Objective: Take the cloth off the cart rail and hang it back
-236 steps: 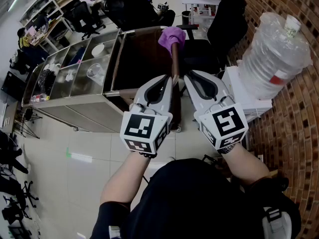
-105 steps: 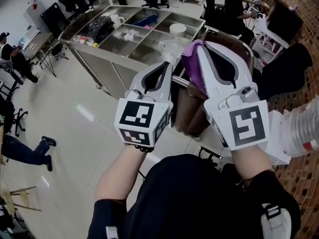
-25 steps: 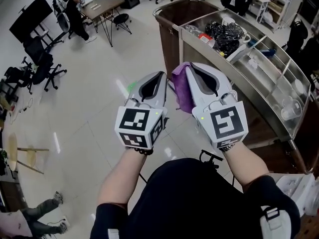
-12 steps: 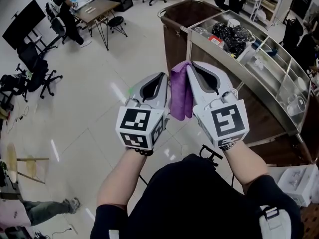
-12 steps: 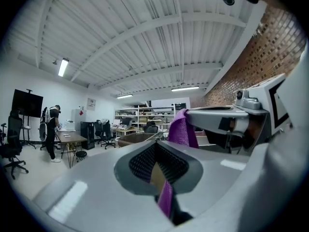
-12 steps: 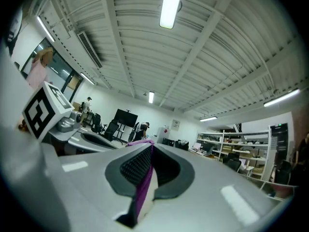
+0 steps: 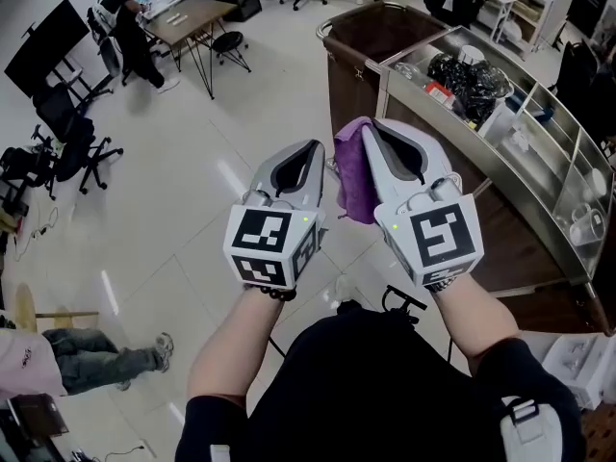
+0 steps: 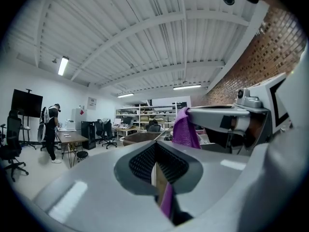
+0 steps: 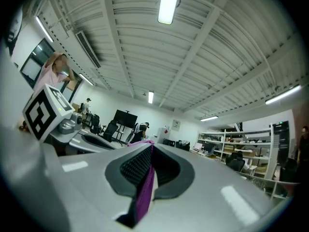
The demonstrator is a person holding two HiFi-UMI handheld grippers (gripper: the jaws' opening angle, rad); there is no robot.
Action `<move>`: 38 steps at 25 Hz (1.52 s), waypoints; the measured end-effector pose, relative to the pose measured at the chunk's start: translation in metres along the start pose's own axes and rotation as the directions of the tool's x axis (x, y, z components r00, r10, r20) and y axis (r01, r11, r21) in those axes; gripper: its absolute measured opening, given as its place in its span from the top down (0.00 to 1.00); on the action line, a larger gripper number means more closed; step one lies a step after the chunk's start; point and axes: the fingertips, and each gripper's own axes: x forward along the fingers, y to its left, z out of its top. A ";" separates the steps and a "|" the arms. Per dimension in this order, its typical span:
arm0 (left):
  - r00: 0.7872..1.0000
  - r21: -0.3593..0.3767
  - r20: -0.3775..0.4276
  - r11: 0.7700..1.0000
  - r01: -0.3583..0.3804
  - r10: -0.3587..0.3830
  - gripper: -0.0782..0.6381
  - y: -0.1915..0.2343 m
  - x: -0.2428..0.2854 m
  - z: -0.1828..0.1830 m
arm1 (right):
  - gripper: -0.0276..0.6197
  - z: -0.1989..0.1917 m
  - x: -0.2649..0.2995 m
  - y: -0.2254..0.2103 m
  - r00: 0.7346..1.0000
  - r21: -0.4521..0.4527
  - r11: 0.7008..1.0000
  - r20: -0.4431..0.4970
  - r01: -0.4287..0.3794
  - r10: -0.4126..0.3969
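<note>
The purple cloth (image 7: 353, 171) hangs in the air from my right gripper (image 7: 371, 126), which is shut on its upper edge. In the right gripper view a purple strip (image 9: 145, 192) runs down the seam between the closed jaws (image 9: 150, 149). My left gripper (image 7: 310, 147) is level beside it, shut, a little apart from the cloth. The left gripper view shows the cloth (image 8: 185, 132) dangling from the right gripper (image 8: 193, 111), and a thin purple streak low in its own slit. The cart (image 7: 500, 176) stands beyond and to the right, its brown bin (image 7: 371, 32) at the far end.
The cart's steel compartments hold a black bundle (image 7: 472, 75) and small items. White tiled floor stretches to the left. A desk with a person (image 7: 125, 17) and office chairs (image 7: 67, 123) stand at the far left. Someone's legs (image 7: 91, 364) cross the lower left.
Both grippers keep their pose and the cloth stays in the right one. The cart has shifted slightly right in the head view. The person at lower left has walked rightwards.
</note>
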 end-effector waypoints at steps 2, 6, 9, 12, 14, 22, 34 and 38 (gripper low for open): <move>1.000 0.000 -0.005 1.000 0.001 -0.001 0.90 0.014 0.017 -0.004 | 0.95 -0.018 0.013 -0.007 0.996 0.036 0.999 -0.083 0.011 -0.008; 1.000 0.003 -0.023 1.000 0.012 -0.012 0.90 0.035 0.051 -0.014 | 0.95 -0.042 0.040 -0.023 0.988 0.076 0.997 -0.156 0.021 -0.009; 1.000 0.008 -0.027 1.000 0.012 -0.012 0.90 0.053 0.079 -0.019 | 0.95 -0.054 0.065 -0.038 0.991 0.078 0.997 -0.132 0.015 -0.004; 0.999 0.010 -0.031 1.000 0.011 -0.011 0.90 0.069 0.106 -0.024 | 0.95 -0.060 0.092 -0.053 0.998 0.056 0.998 -0.055 0.000 0.003; 0.999 0.009 -0.033 1.000 0.008 -0.008 0.90 0.079 0.121 -0.027 | 0.95 -0.066 0.107 -0.061 0.999 0.047 0.999 -0.031 -0.008 0.009; 0.999 0.013 -0.040 1.000 0.010 -0.009 0.90 0.104 0.161 -0.028 | 0.95 -0.078 0.146 -0.087 0.999 0.050 0.999 -0.041 0.000 0.002; 0.995 0.002 -0.033 0.995 0.095 -0.095 0.90 0.148 0.192 -0.029 | 0.95 -0.093 0.189 -0.096 0.980 0.069 0.992 -0.176 0.102 -0.088; 0.987 -0.006 -0.027 0.987 0.161 -0.161 0.90 0.172 0.200 -0.020 | 0.95 -0.084 0.216 -0.095 0.968 0.042 0.985 -0.198 0.165 -0.153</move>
